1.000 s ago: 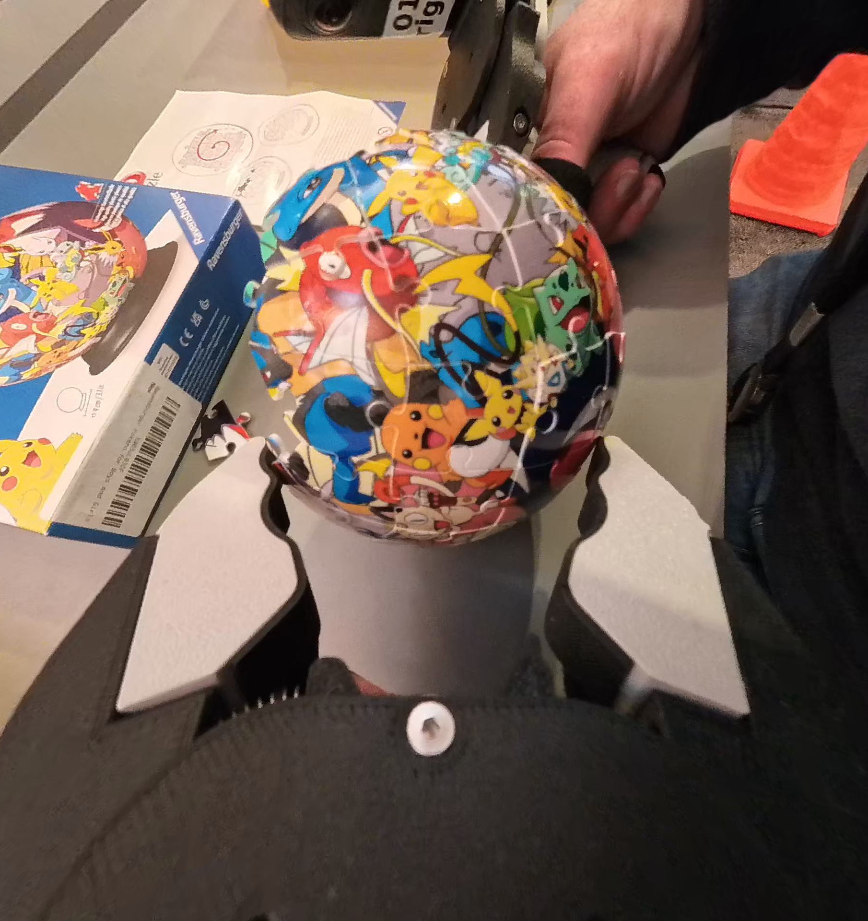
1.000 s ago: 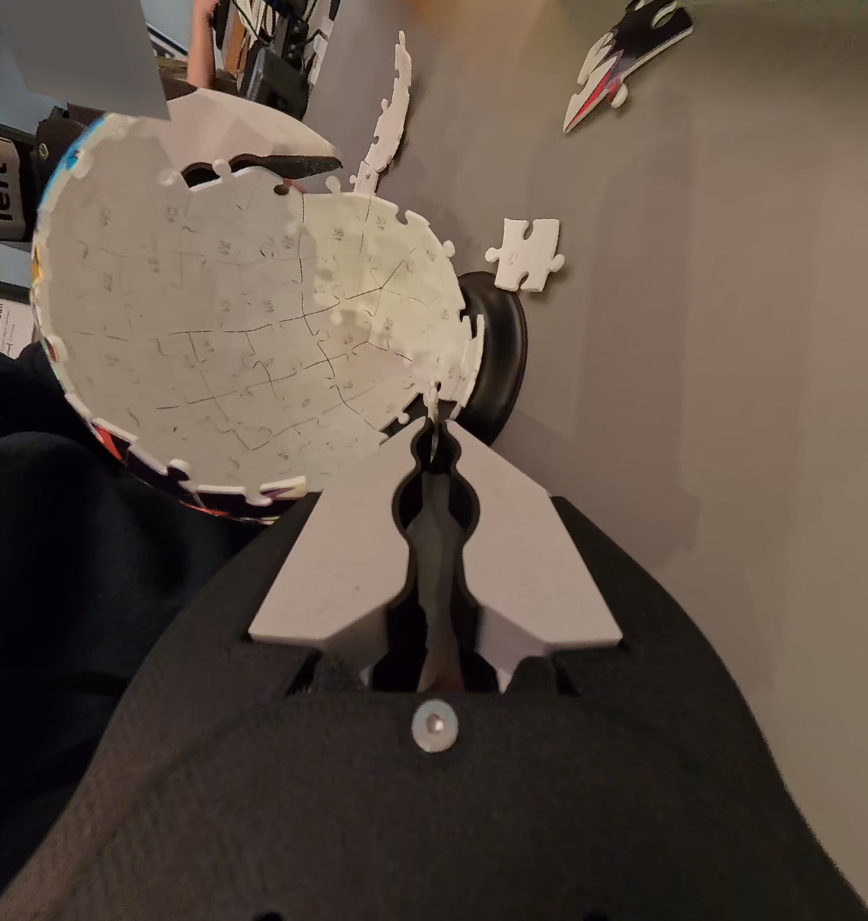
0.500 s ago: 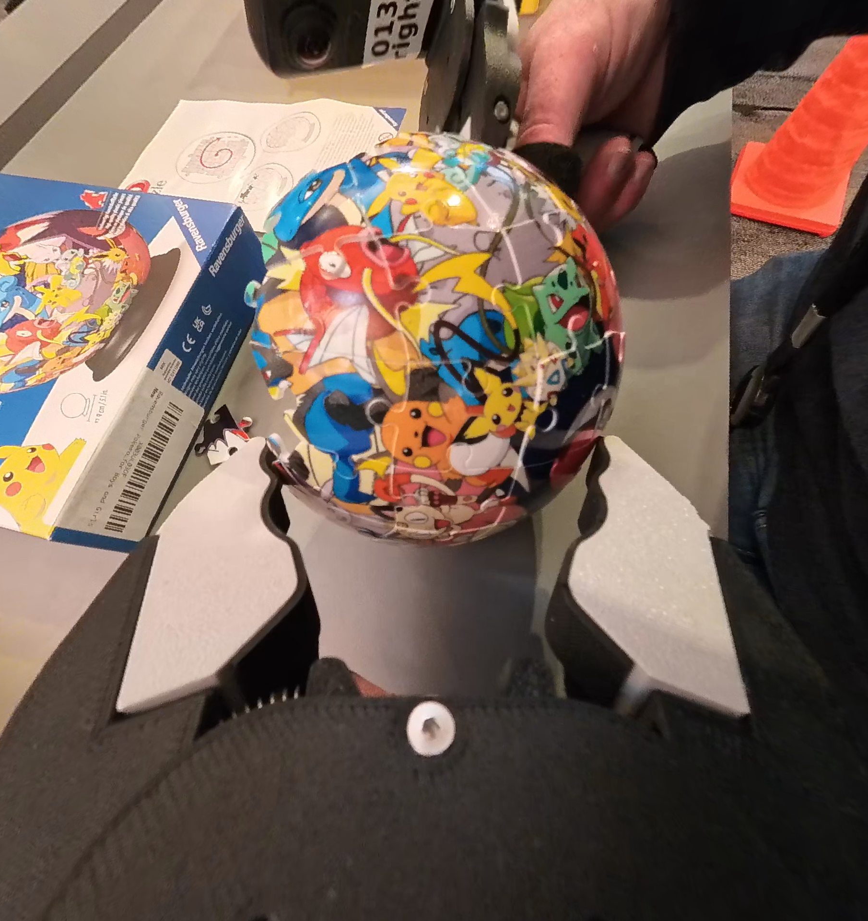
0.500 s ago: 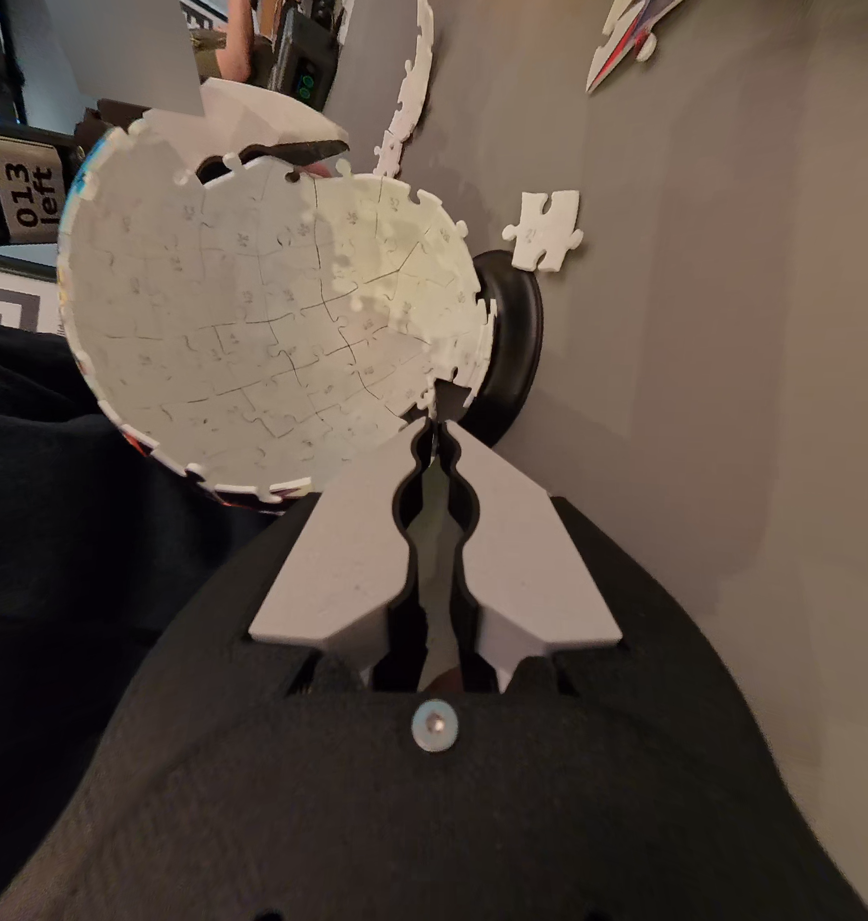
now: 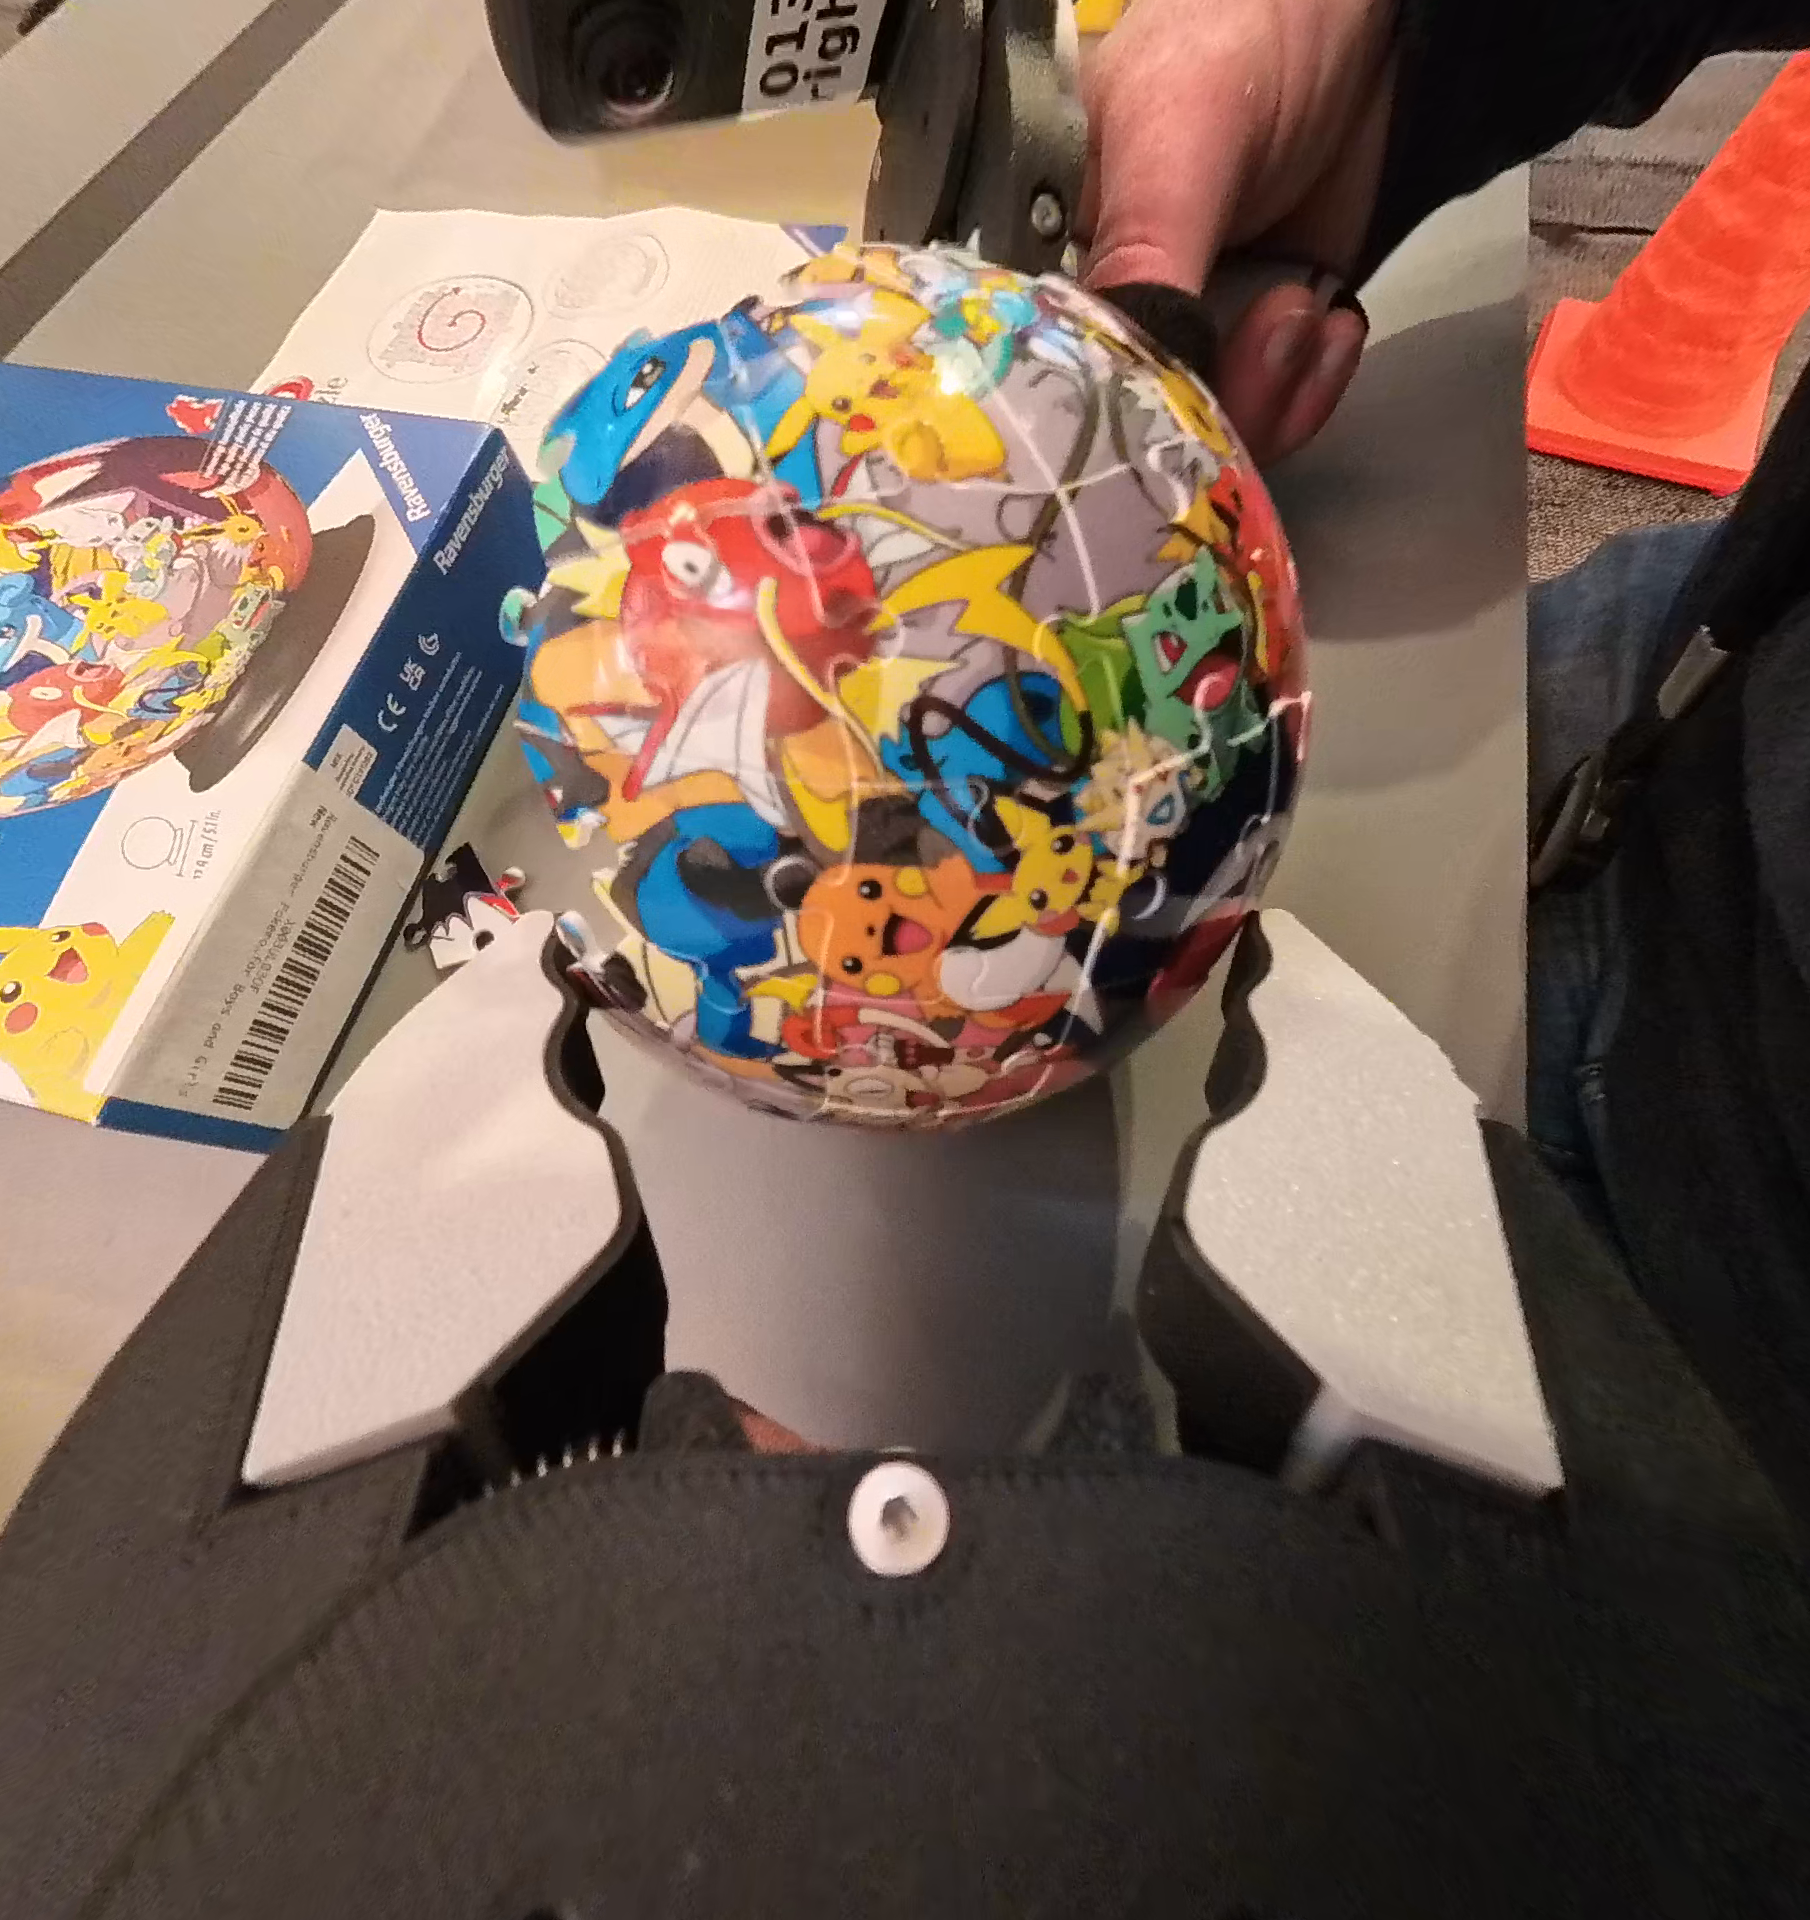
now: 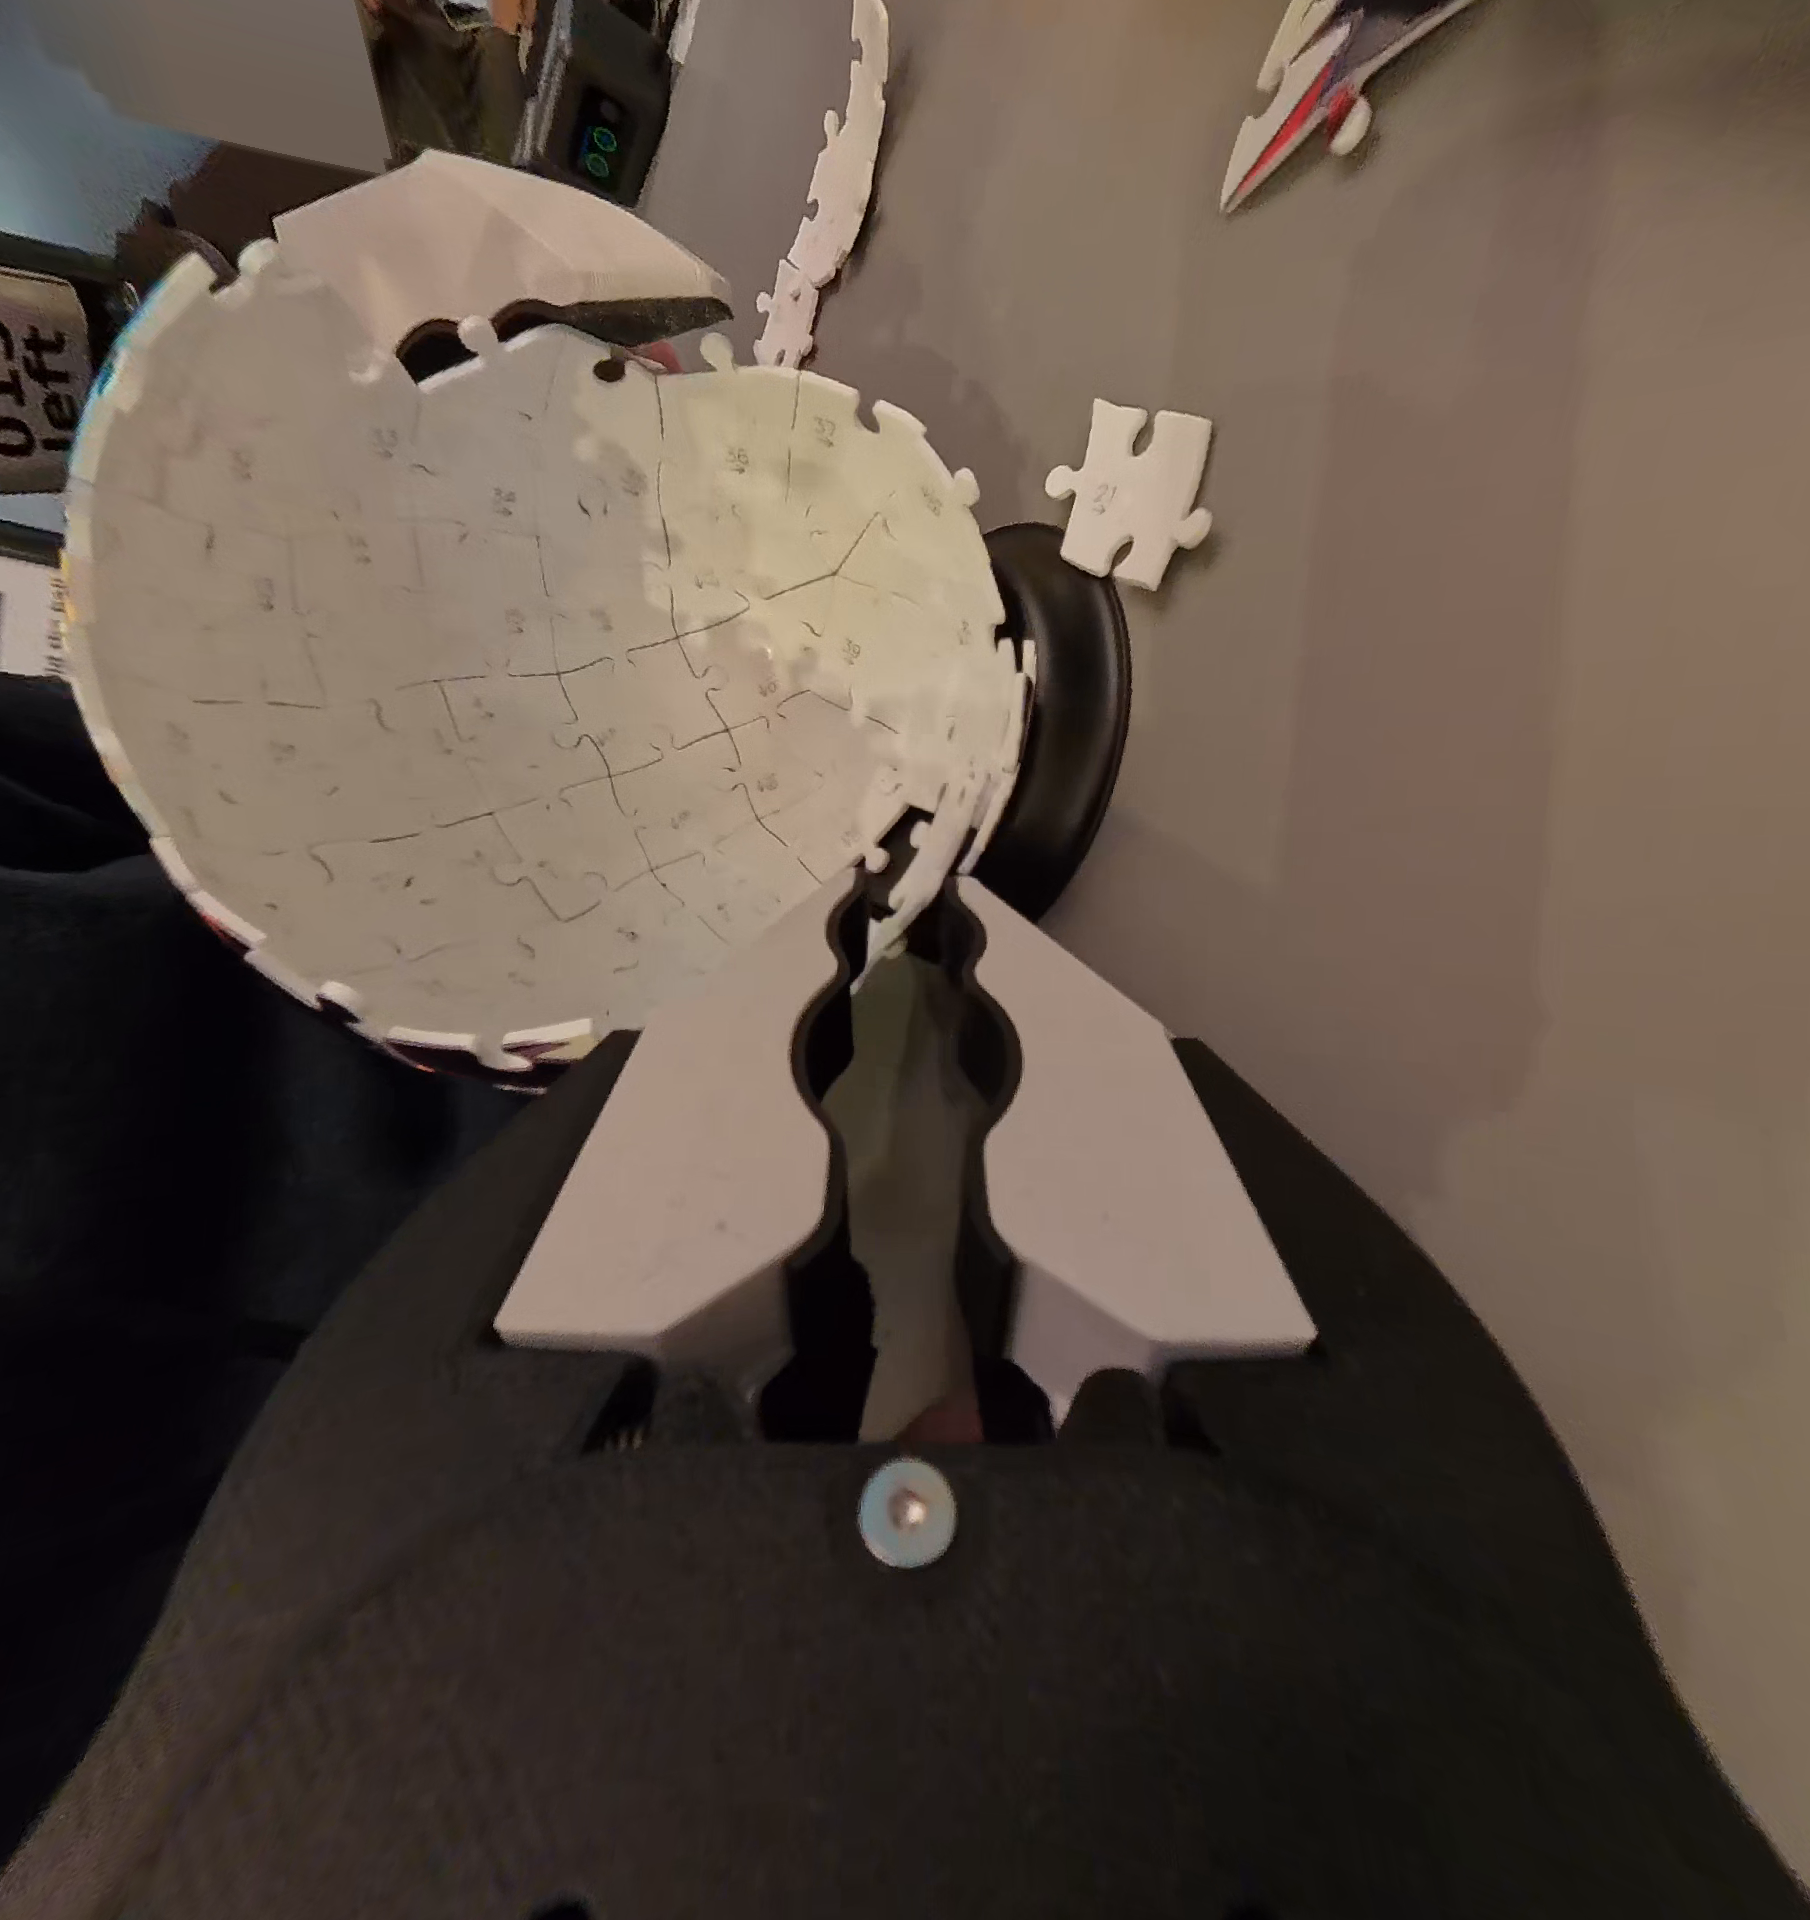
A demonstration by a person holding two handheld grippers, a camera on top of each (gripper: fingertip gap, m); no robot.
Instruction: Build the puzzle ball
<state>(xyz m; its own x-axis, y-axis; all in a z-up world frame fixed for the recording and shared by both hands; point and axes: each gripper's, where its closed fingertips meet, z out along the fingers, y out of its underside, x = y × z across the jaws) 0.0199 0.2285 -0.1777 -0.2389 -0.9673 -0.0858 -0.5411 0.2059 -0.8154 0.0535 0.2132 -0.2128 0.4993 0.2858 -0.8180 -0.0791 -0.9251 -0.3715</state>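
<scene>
While only part of its shell is closed, the puzzle ball (image 5: 911, 686) sits between the spread fingers of the left gripper (image 5: 906, 977), its lower sides touching or all but touching their tips, over the grey table (image 5: 880, 1247). From the right wrist view the ball (image 6: 485, 665) is an open bowl of white piece backs, with a black stand (image 6: 1072, 717) just beyond it. The right gripper (image 6: 906, 904) has its fingers nearly together on the jagged rim at the ball's open edge; a thin gap shows lower down, so whether they pinch the rim or merely bracket it I cannot tell. I judge the shell light, thin and fragile: squeezing across the open side would likely pop seams, so cradling the closed, printed half is safer, and edge pieces want only a gentle nip. A loose white piece (image 6: 1135, 494) lies just past the right fingertips beside the stand, a curved strip of joined pieces (image 6: 833, 197) farther off. Left of the left fingers lie the blue box (image 5: 194, 727) and a small dark piece (image 5: 465, 904).
</scene>
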